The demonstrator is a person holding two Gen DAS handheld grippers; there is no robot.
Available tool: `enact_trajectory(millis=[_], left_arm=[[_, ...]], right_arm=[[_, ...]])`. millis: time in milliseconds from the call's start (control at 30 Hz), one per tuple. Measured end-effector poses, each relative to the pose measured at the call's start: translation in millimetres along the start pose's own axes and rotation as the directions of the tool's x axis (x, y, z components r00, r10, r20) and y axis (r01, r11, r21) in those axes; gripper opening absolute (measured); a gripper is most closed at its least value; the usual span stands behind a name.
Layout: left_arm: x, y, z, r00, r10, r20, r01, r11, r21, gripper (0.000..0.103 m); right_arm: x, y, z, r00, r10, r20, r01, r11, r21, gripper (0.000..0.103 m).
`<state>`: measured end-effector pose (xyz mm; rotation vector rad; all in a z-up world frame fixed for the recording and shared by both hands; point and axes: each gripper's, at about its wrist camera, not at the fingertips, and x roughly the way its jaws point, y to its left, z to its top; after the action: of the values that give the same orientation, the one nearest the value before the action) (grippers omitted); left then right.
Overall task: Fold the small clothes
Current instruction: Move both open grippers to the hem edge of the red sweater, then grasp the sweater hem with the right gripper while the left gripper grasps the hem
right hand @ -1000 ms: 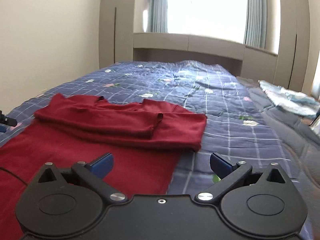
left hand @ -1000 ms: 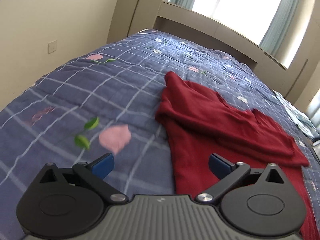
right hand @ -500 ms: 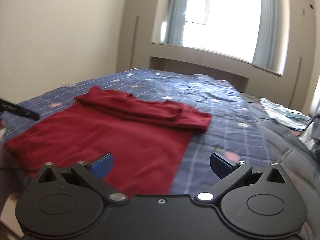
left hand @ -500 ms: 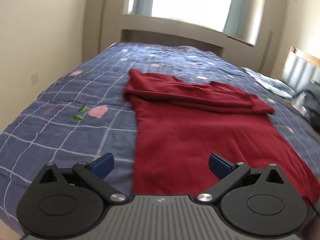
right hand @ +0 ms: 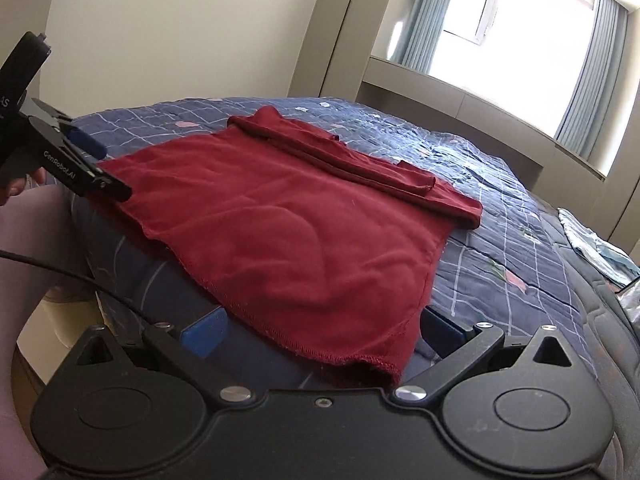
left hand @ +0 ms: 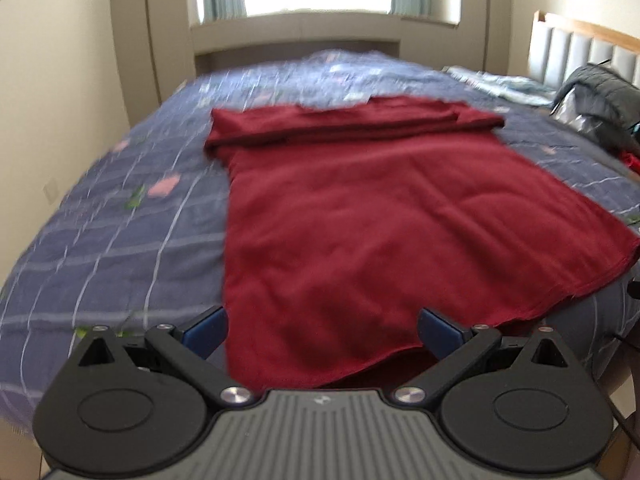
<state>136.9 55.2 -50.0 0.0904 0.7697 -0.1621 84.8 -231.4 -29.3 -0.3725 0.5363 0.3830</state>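
Note:
A dark red shirt (left hand: 360, 216) lies flat on the blue checked bedspread (left hand: 120, 216), its sleeves folded across the far end. Its hem hangs over the near bed edge. My left gripper (left hand: 322, 330) is open, its blue pads either side of the hem's left corner. My right gripper (right hand: 320, 330) is open around the hem's right corner; the shirt (right hand: 288, 224) stretches away from it. The left gripper also shows in the right wrist view (right hand: 86, 160), at the hem's far corner.
A light patterned cloth (right hand: 596, 248) lies at the bed's right side. A dark jacket (left hand: 600, 96) rests by a padded headboard (left hand: 580, 46). Wall on the left, window at the far end. A cable (right hand: 72, 276) runs by the bed edge.
Both grippers have pulled back from the folded sleeves to the near hem of the shirt, one at each corner. Both stay open.

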Motion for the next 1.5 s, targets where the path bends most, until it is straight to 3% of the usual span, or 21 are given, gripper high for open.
enact_trajectory(millis=[167,333,633,733,833,900,967,1067,1200,1367,1500], left_arm=[[-5,17,-13,0.995,-0.044,-0.094,0.039,0.997,-0.064,0.103],[-20,23,-20,0.998,-0.03,-0.05,0.026,0.997,-0.075,0.103],[-18,-6,-6,0.999,-0.053,-0.006,0.053,0.998,0.018,0.103],[-14,-15,-1,0.997,-0.073,-0.002,0.073,0.997,0.034,0.103],[-11,-26,1,0.994,-0.113,0.006,0.112,0.992,0.053,0.103],[-10,-34,2,0.99,-0.14,0.008,0.139,0.988,0.068,0.103],[-8,-42,3,0.986,-0.168,0.015,0.166,0.982,0.089,0.103],[-6,-54,3,0.981,-0.194,0.02,0.189,0.972,0.136,0.103],[1,-66,2,0.985,-0.173,0.01,0.168,0.968,0.189,0.103],[8,-73,4,0.995,-0.093,0.031,0.084,0.97,0.226,0.101],[10,-69,8,0.999,-0.034,0.04,0.023,0.971,0.237,0.09]], right_arm=[[8,-1,1,1.0,0.001,0.005,-0.001,1.0,-0.019,0.102],[17,3,0,1.0,0.021,-0.006,-0.021,0.999,-0.029,0.102],[41,23,-2,1.0,0.011,0.002,-0.011,0.996,-0.09,0.099],[36,31,-2,0.998,0.004,0.059,0.004,0.992,-0.13,0.089],[30,35,-1,0.995,0.004,0.104,0.013,0.986,-0.164,0.059],[28,34,2,0.993,0.043,0.111,-0.025,0.987,-0.161,0.026],[25,30,8,0.99,0.078,0.122,-0.061,0.989,-0.135,0.019],[23,23,19,0.986,0.098,0.133,-0.084,0.991,-0.108,0.016],[19,10,33,0.981,0.122,0.153,-0.115,0.992,-0.055,0.014],[15,1,43,0.976,0.125,0.177,-0.123,0.992,-0.022,0.013],[11,-1,44,0.976,0.119,0.182,-0.117,0.993,-0.021,0.012]])
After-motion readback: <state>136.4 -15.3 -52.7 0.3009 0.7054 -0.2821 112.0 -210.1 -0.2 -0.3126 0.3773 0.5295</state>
